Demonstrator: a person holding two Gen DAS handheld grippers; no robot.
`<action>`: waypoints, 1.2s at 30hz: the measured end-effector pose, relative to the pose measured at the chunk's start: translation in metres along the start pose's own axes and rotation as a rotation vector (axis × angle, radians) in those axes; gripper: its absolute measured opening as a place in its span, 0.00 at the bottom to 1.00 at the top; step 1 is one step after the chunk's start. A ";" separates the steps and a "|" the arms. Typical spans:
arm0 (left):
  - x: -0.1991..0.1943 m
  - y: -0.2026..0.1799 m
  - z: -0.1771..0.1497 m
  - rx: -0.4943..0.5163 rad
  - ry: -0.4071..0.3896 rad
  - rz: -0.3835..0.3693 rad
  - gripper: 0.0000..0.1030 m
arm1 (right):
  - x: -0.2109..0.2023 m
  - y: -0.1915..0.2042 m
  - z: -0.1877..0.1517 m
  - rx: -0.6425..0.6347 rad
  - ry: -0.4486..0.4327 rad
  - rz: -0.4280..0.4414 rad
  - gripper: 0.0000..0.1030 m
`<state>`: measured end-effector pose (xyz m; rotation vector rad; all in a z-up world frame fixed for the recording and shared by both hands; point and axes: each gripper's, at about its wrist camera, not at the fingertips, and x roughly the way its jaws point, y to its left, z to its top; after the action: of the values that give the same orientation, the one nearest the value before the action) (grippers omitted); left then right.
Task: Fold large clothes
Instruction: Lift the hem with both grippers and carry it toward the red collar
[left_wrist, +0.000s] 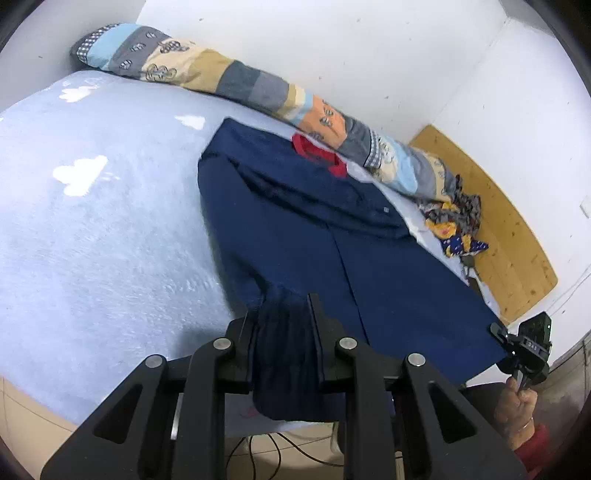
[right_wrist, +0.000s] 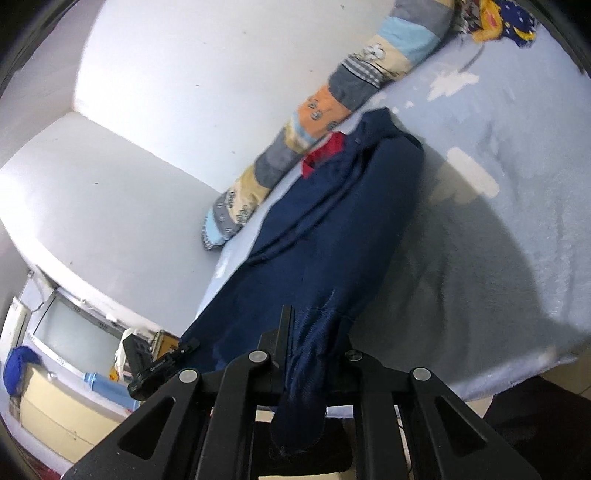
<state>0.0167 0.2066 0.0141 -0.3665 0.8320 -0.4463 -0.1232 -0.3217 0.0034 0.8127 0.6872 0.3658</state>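
Both jaws clamping navy garment (left_wrist: 295, 229), on bed (left_wrist: 110, 221)

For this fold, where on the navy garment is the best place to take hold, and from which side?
Grip the navy garment at its two bottom hem corners, coming from the bed's near edge. It lies flat, red collar far away. The left gripper and right gripper already pinch bunched hem there.

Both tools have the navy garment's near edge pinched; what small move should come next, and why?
Probably carry both corners forward toward the red collar. The left tool and right tool each clamp the navy garment, whose far part lies flat on the bed.
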 end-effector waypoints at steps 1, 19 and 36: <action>-0.005 0.002 0.003 -0.010 -0.010 -0.005 0.19 | -0.006 0.004 0.003 -0.004 -0.008 0.009 0.10; -0.014 -0.012 0.112 -0.096 -0.101 -0.032 0.19 | -0.003 0.044 0.105 0.045 -0.115 0.154 0.10; 0.129 -0.005 0.262 -0.153 -0.030 0.036 0.21 | 0.123 0.007 0.269 0.203 -0.097 0.113 0.11</action>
<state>0.2939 0.1717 0.0988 -0.4979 0.8442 -0.3439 0.1502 -0.3955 0.0900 1.0580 0.5956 0.3597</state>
